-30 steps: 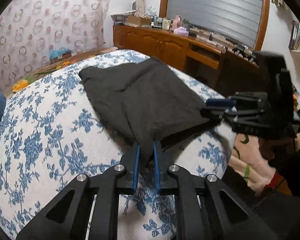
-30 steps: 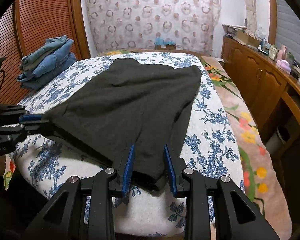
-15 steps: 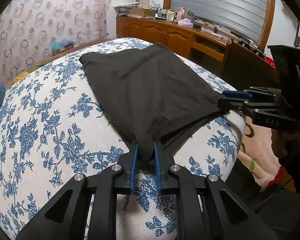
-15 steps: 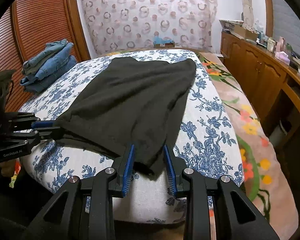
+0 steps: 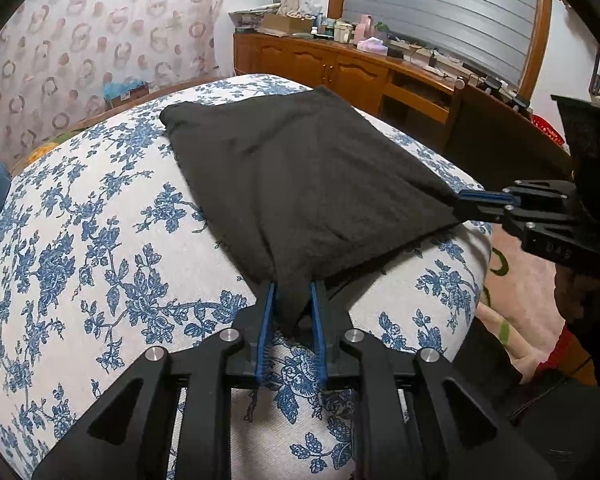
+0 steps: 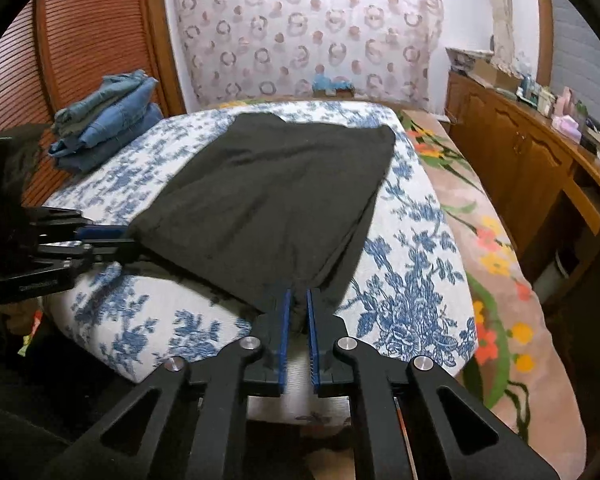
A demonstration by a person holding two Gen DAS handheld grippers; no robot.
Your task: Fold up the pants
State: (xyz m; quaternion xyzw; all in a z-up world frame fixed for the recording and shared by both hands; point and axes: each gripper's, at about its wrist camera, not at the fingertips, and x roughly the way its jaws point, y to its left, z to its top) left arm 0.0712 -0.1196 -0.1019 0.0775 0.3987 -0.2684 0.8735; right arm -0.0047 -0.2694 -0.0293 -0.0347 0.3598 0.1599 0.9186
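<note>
Dark grey pants (image 5: 300,184) lie spread on a blue-flowered bed (image 5: 100,248), also in the right wrist view (image 6: 276,200). My left gripper (image 5: 293,300) is shut on one near corner of the pants at the bed's near edge. My right gripper (image 6: 297,304) is shut on the other near corner. Each gripper shows in the other's view: the right one (image 5: 464,202) at the pants' right corner, the left one (image 6: 120,240) at the left corner. The near hem is stretched between them.
A stack of folded blue jeans (image 6: 104,124) sits at the bed's far left. A wooden sideboard (image 6: 532,160) with small items runs along the right wall. A flowered rug (image 6: 496,264) covers the floor between bed and sideboard. A patterned curtain (image 6: 308,32) hangs behind.
My right gripper has closed on the pants' near corner. Both grippers have pulled the near hem back toward the bed's near edge, and the cloth lies flatter.
</note>
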